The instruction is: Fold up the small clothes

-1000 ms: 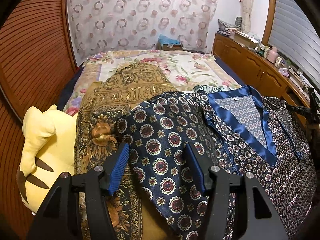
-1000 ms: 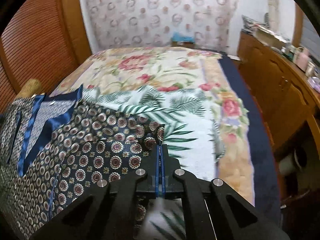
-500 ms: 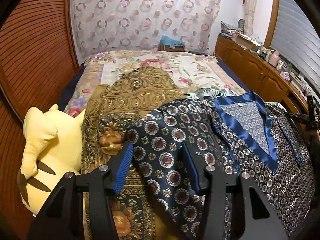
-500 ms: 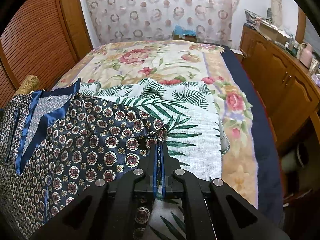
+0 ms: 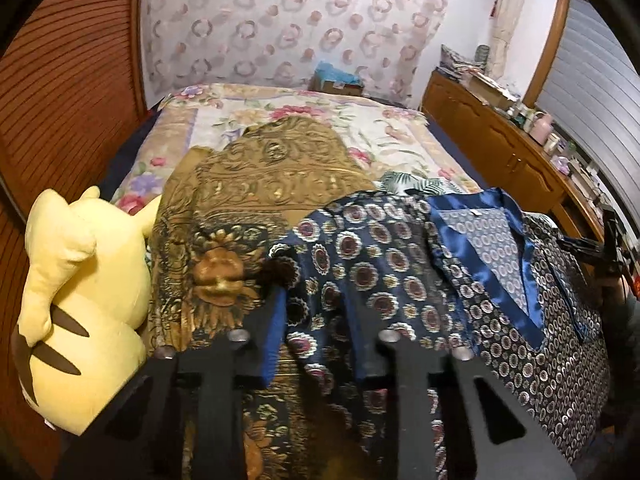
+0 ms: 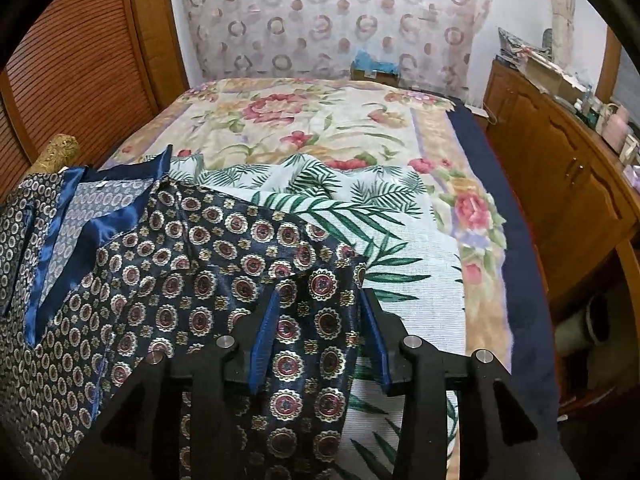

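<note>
Both grippers stood spread, the left gripper [image 5: 316,312] and right gripper [image 6: 320,316] each straddling a sleeve of the navy patterned shirt [image 6: 180,280], which lay flat on the bed [image 6: 320,120]. Judging by that, sleeve folding was in hand; next, each needed to pinch a sleeve edge.

Navy medallion-print top [image 5: 400,280] spread flat
</note>
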The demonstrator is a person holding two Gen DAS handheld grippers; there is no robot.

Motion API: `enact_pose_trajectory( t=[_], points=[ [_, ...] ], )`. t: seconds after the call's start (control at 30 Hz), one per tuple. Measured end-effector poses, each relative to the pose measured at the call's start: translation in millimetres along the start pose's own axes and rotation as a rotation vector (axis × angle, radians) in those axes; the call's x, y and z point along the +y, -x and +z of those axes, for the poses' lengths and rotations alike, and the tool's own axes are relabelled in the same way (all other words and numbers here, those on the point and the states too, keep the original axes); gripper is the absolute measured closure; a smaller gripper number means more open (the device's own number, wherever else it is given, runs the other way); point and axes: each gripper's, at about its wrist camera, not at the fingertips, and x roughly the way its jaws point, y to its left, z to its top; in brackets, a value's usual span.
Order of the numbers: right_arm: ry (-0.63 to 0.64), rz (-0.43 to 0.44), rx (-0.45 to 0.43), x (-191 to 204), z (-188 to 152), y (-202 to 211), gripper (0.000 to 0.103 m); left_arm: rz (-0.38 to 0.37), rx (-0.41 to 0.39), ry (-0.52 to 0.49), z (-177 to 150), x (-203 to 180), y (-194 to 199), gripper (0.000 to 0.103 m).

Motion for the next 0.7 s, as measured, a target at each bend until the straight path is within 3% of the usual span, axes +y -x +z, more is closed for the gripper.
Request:
enact_pose_trajectory(
  t=[0.07, 0.13, 0.2, 0.5, 0.7],
  points=[
    [0.008, 0.014, 0.004, 0, 0, 1, 0.073, 0.000, -0.012, -0.017, 0, -7, 5, 0.094],
    [0.022, 0.050, 0.014, 3, 0, 3, 0.094, -0.003, -0.034, -0.043, -1, -17, 12, 0.099],
    [0.044, 0.057, 0.015, 9, -1, 6, 0.098, 0.001, -0.059, -0.071, -1, -29, 21, 0.100],
    [0.078, 0.097, -0.165, 32, -11, 80, 0.100, -0.002, -0.170, -0.173, -18, -79, 71, 0.101],
    [0.106, 0.119, -0.247, 50, -44, 138, 0.101, -0.008, -0.222, -0.212, -48, -100, 108, 0.101]
  ],
)
